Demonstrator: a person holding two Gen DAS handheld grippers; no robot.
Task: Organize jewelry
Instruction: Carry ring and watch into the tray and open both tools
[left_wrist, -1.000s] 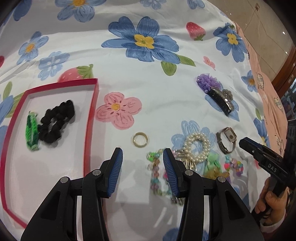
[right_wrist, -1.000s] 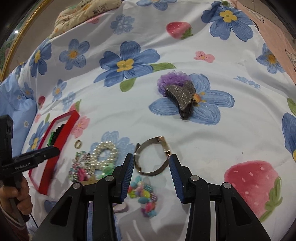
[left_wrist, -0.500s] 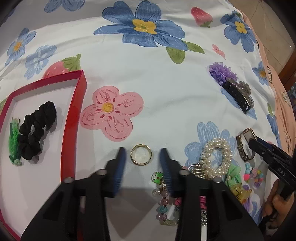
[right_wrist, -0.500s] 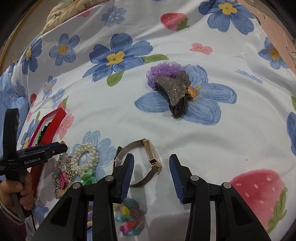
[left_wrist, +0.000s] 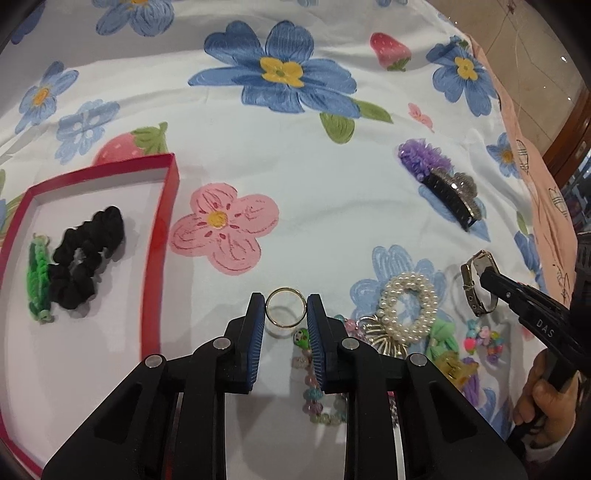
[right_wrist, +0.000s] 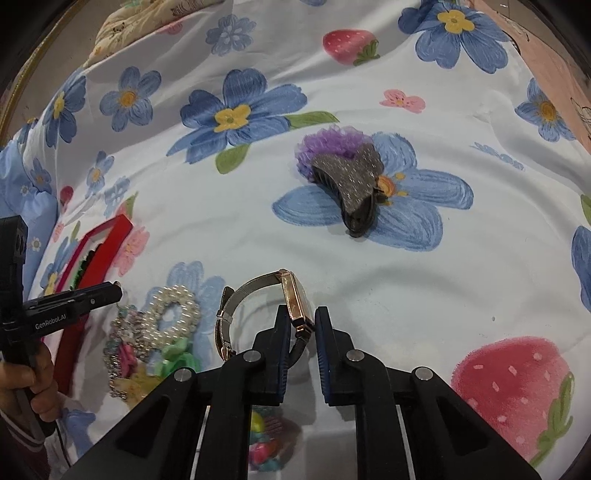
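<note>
Both claws are picking up. The left claw has its tips against either side of the gold ring, clamped or nearly so. The right claw straddles the watch, pads close beside its case, grip unclear. Next, each piece needs lifting toward the red box, off to the left claw's left.

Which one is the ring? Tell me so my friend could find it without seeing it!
Find the red tray on the flowery cloth, then look just right of it, below the big pink flower. The ring sits between the fingers of the left claw. It is a thin, plain gold hoop, while its neighbours, the pearl bracelet and bead bracelet, are all lumpy beads.
</note>
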